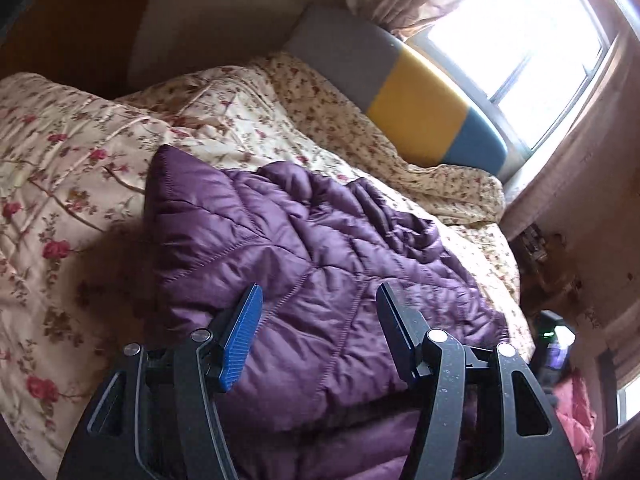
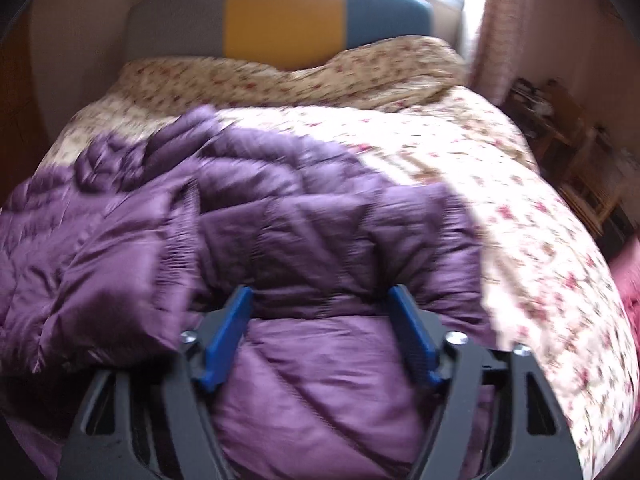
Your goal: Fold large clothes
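A bedroom: a bed [image 2: 520,184] under a floral quilt, a grey, yellow and blue headboard [image 2: 280,16] against the bright window. On the quilt, at the near end of the bed, lies the purple quilted jacket [image 1: 304,240], puffy, shiny and rumpled, partly doubled over on itself. It seems to stretch across the bed more than toward the headboard, though the folds make that uncertain. It lies straight ahead of and beneath both tools. The left hand-held gripper [image 1: 318,300] hovers over it with jaws spread, holding nothing. The right hand-held gripper [image 2: 320,300] is likewise spread wide and looks nearer the cloth, at a folded edge.
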Action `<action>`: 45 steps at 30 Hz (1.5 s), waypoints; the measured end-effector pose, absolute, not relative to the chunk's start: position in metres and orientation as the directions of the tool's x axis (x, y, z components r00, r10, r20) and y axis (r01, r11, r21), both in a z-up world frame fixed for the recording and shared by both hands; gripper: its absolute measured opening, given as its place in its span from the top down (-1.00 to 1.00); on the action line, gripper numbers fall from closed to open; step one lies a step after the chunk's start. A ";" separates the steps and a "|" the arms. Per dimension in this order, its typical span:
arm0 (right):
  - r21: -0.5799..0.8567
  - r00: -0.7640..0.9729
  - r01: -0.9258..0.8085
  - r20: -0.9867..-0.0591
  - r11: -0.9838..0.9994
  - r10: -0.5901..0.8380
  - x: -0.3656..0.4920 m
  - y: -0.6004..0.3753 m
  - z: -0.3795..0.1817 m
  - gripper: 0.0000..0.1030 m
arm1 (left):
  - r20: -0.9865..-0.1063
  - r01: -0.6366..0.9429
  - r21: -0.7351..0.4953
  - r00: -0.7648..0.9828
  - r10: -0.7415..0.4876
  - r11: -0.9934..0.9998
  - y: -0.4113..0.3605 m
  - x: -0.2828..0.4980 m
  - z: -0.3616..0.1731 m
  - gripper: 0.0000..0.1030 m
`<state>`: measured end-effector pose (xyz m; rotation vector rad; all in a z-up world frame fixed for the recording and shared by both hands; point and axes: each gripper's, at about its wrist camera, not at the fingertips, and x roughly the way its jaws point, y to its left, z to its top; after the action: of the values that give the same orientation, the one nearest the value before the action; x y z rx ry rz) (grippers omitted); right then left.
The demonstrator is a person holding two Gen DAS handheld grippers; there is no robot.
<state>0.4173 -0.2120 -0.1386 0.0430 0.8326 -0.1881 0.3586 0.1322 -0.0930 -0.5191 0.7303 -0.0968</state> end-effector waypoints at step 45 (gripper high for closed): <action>-0.081 0.608 0.159 -0.778 0.984 -0.162 0.397 -0.207 -0.159 0.94 | -0.738 -0.038 -0.236 0.657 -0.153 0.971 0.108 0.408 -0.154 -0.14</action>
<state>0.3969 -0.2067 -0.1591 -0.0036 0.8988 -0.1850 0.4085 0.1084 -0.1545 -0.2395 0.8530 -0.0660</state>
